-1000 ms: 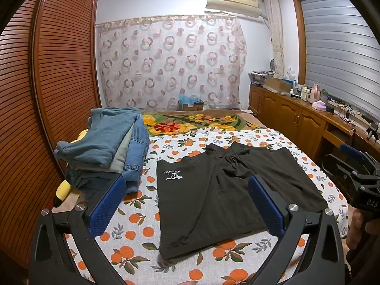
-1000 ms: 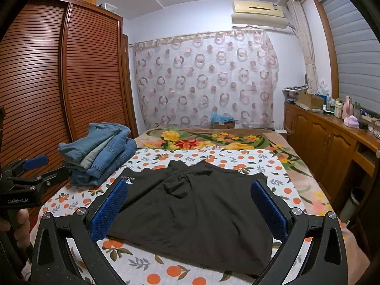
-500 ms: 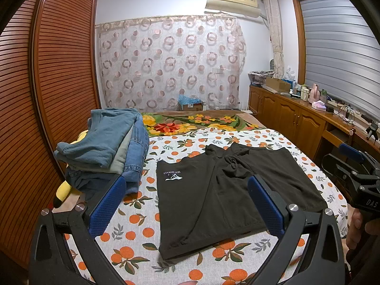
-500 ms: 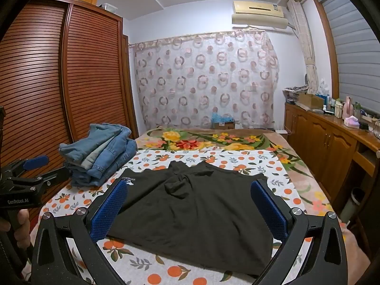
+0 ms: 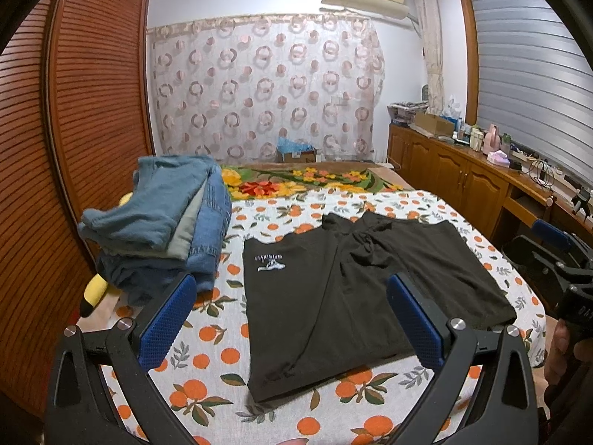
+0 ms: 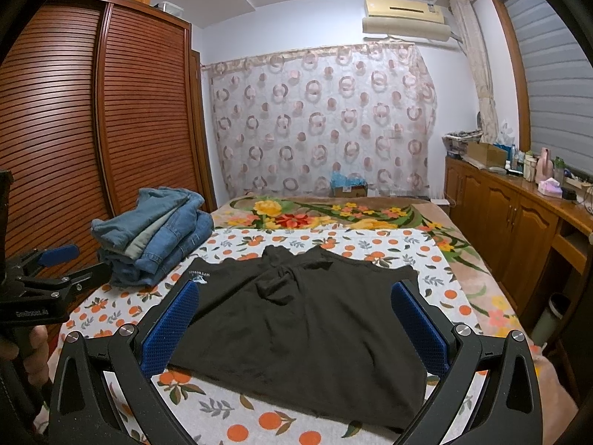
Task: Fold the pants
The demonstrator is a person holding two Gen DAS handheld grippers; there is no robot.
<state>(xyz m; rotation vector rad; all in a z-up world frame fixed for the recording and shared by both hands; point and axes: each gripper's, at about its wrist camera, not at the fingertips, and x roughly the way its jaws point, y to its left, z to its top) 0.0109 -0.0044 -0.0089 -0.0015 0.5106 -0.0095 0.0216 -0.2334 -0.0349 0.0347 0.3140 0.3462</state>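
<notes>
Black shorts (image 5: pixel 344 296) with a small white logo lie spread flat on the orange-print bed sheet (image 5: pixel 218 348); they also show in the right wrist view (image 6: pixel 304 330). My left gripper (image 5: pixel 291 320) is open and empty, held above the near left part of the shorts. My right gripper (image 6: pixel 294 328) is open and empty, held above the near right part. Each gripper shows at the edge of the other's view, the right one (image 5: pixel 556 259) and the left one (image 6: pixel 44 282).
A stack of folded jeans (image 5: pixel 159 218) sits on the bed's left side, next to the wooden slatted wardrobe (image 5: pixel 55 155). A floral blanket (image 5: pixel 311 181) covers the far end. Wooden cabinets (image 5: pixel 463 181) with clutter line the right wall.
</notes>
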